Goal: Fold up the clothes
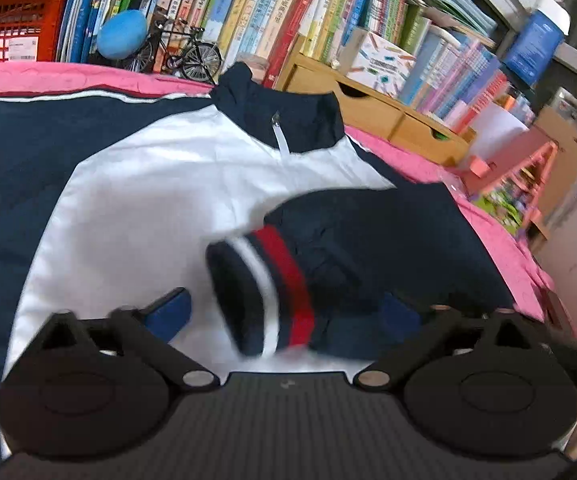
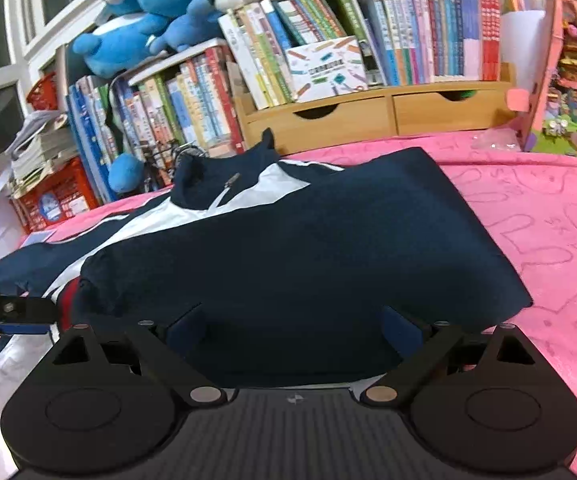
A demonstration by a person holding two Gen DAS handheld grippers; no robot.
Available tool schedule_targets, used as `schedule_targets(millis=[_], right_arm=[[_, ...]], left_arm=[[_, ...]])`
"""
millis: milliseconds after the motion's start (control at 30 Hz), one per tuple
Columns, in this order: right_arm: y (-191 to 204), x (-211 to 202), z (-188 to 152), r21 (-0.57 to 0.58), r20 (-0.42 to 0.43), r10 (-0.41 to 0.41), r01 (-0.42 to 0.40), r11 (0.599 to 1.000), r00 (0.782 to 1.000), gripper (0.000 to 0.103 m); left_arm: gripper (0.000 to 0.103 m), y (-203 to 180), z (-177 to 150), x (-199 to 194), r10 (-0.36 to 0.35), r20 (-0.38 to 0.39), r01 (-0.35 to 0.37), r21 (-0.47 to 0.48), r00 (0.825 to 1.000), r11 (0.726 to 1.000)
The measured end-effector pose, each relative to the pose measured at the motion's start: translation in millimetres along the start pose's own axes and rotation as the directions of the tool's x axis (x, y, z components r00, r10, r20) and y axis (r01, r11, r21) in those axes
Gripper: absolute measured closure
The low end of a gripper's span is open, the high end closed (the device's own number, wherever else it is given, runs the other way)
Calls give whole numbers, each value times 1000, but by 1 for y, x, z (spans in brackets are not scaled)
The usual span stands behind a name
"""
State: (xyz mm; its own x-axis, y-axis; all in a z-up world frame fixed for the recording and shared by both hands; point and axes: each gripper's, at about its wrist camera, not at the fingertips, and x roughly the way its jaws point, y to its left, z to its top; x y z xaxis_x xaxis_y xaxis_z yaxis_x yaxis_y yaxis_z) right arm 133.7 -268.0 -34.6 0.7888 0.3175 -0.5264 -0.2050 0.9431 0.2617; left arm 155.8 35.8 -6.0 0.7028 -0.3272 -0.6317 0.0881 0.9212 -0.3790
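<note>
Looking maybe halfway: jacket (image 1: 160, 184) has 1 sleeve (image 1: 368, 248) folded across, 9 o'clock sleeve left; both grippers (image 1: 284, 316) (image 2: 294, 330) spread wide, gripping nothing, I think.

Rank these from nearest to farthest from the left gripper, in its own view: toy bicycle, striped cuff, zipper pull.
1. Striped cuff, lying between the open fingers of the left gripper.
2. Zipper pull, up at the collar.
3. Toy bicycle, beyond the jacket, against the books.
</note>
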Motion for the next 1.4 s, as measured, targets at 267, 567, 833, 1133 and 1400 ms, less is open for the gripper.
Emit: schedule_targets(millis=[267,567,833,1133,1400], right_arm=[[-7,-3,-1,38,14,-49,49,998,999,8],[-2,-24,-3,-29,103,-74,78,997,992,7],[6,-51,-3,-202,185,-80,117,972,980,0],[32,-12,-20,-334,42,-215,217,917,976,0],[38,-7,-36,-345,12,-248,237,908,969,0]], left_arm=[[78,-19,15,13,54,69,-54,-4,996,999],[94,-30,80,-29,278,388,-362,163,879,918],[64,16,73,-11,249,181,-284,202,951,937],[0,-1,34,76,266,53,-271,173,962,947],[23,-15,31,77,251,105,-268,208,962,941]])
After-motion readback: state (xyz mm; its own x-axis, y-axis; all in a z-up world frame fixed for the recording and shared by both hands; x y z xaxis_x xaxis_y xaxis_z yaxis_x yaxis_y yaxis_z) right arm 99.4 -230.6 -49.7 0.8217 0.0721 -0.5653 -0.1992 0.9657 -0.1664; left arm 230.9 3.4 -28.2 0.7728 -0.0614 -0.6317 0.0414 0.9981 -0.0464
